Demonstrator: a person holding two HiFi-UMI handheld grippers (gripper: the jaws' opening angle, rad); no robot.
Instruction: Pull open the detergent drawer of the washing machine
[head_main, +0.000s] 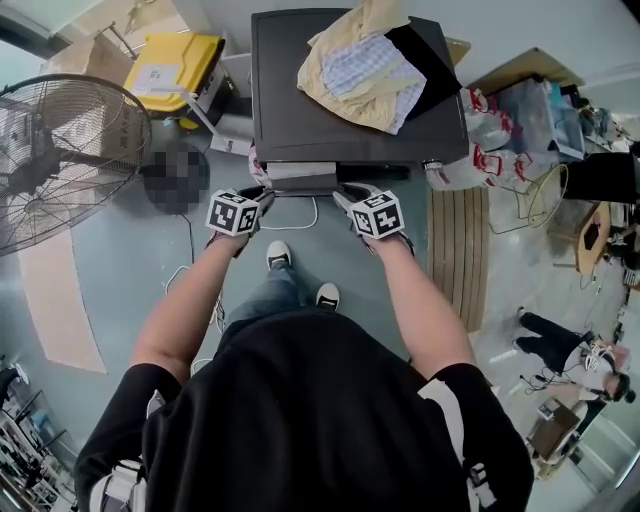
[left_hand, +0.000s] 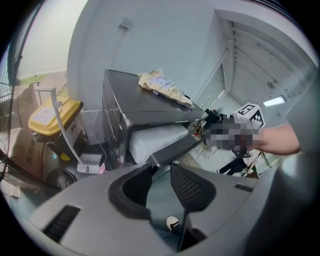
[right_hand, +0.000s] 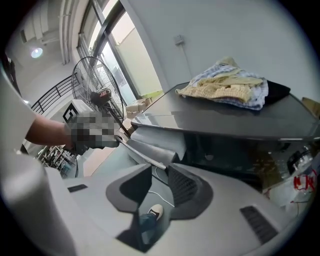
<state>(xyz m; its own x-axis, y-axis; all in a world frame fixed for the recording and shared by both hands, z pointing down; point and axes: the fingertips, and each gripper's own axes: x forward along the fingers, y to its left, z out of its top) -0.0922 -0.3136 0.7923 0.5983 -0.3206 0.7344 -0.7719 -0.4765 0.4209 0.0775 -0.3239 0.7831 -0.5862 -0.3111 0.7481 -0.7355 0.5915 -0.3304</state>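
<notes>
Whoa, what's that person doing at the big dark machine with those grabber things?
A person stands at a washing machine with clothes piled on top, holding a gripper in each hand. The left gripper and the right gripper sit at either end of the soap drawer. It already sticks out a little. The jaws stand apart; whether they pinch it isn't clear.

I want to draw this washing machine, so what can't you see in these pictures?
Washing machine front: in the head view its own top hides it.
Drawer compartments: too small in the head view, seen side-on in both gripper views.
Machine top under the clothes: the pile covers it in every view.
</notes>
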